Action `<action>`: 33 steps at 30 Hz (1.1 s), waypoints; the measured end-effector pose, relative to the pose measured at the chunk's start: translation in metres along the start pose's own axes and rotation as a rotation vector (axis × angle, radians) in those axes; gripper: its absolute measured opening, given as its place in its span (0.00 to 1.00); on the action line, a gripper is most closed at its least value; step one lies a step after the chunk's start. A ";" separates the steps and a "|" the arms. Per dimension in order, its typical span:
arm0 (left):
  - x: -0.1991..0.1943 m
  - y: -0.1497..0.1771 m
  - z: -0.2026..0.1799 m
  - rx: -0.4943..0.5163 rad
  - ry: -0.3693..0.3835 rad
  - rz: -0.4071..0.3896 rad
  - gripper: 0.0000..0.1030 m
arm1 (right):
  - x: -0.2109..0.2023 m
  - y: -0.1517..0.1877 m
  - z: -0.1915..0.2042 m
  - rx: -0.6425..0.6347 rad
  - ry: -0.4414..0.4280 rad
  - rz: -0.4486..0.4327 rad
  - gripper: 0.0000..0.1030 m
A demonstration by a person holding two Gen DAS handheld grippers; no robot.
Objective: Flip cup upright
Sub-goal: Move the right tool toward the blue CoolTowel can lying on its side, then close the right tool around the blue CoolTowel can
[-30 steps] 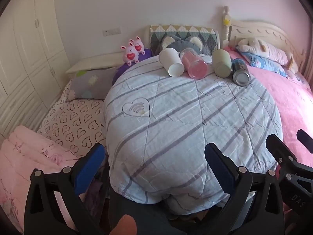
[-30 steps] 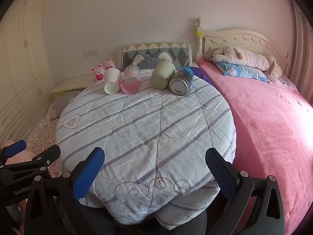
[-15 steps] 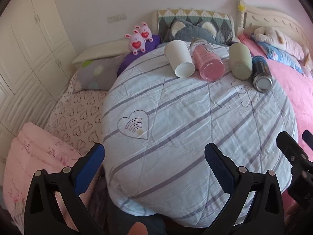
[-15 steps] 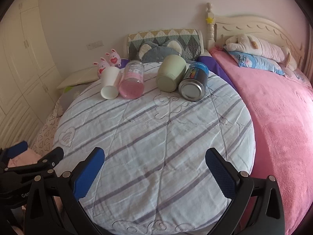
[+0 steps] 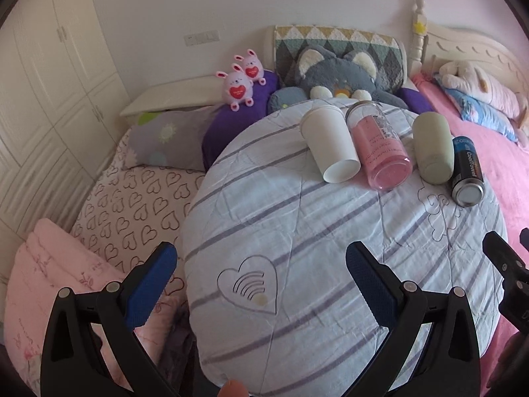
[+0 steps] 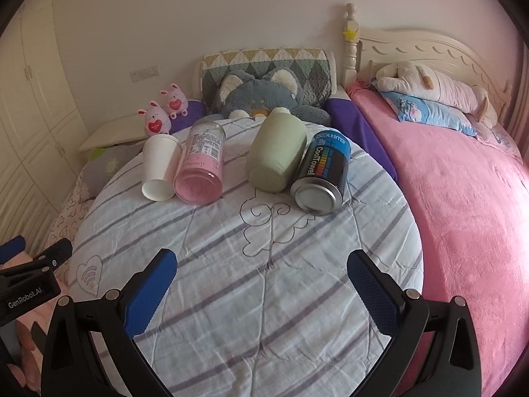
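Striped cotton covers the round cushion (image 6: 264,281) that serves as your work surface, and four containers lie on their sides along its far edge, each with its base turned toward you. From your left: white paper cup (image 5: 330,144), pink-filled glass jar (image 5: 378,147), sage-green cup (image 5: 431,147) and blue printed can (image 5: 467,172). The right wrist view shows the same row: paper cup (image 6: 159,167), jar (image 6: 201,167), green cup (image 6: 277,155), can (image 6: 322,173). The paper cup and jar touch along their sides, as do the green cup and can, so neither pair rolls freely on the soft, domed quilt. The task does not say which cup you are to stand up; both lie tipped over and well apart from your tools.

Your left gripper (image 5: 258,286) hovers over the near left part of the cushion with its jaws spread wide and nothing between them. Your right gripper (image 6: 261,292) hovers over the near edge, likewise released and empty, roughly in line with the green cup and can. Wide jaws probably suit a side-on grasp around a cup's body. Expect the paper cup to crush under a firm squeeze, and the yielding quilt to give poor footing for any cup set upright.
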State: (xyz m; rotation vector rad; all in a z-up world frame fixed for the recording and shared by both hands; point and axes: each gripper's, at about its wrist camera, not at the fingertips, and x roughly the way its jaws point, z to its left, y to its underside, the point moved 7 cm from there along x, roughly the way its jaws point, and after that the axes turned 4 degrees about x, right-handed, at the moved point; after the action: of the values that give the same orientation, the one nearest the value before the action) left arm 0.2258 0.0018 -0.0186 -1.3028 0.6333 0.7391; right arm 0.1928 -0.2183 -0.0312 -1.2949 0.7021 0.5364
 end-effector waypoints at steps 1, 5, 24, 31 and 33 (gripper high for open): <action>0.002 -0.001 -0.001 0.003 0.006 -0.002 1.00 | 0.002 -0.003 0.000 0.007 0.003 0.003 1.00; 0.018 -0.009 -0.003 0.003 0.033 0.007 1.00 | 0.009 -0.021 -0.009 0.020 0.050 0.000 1.00; 0.071 -0.038 -0.004 -0.045 0.047 0.054 1.00 | 0.107 -0.077 -0.065 0.092 0.148 0.129 0.67; 0.083 -0.039 -0.012 -0.028 0.046 0.080 1.00 | 0.137 -0.085 -0.071 0.082 0.158 0.193 0.64; 0.086 -0.037 -0.014 -0.032 0.057 0.092 1.00 | 0.141 -0.088 -0.074 0.079 0.157 0.196 0.64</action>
State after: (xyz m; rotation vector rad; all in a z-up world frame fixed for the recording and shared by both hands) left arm 0.3087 -0.0050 -0.0647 -1.3352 0.7340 0.7922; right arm 0.3396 -0.3122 -0.0833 -1.2099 0.9787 0.5633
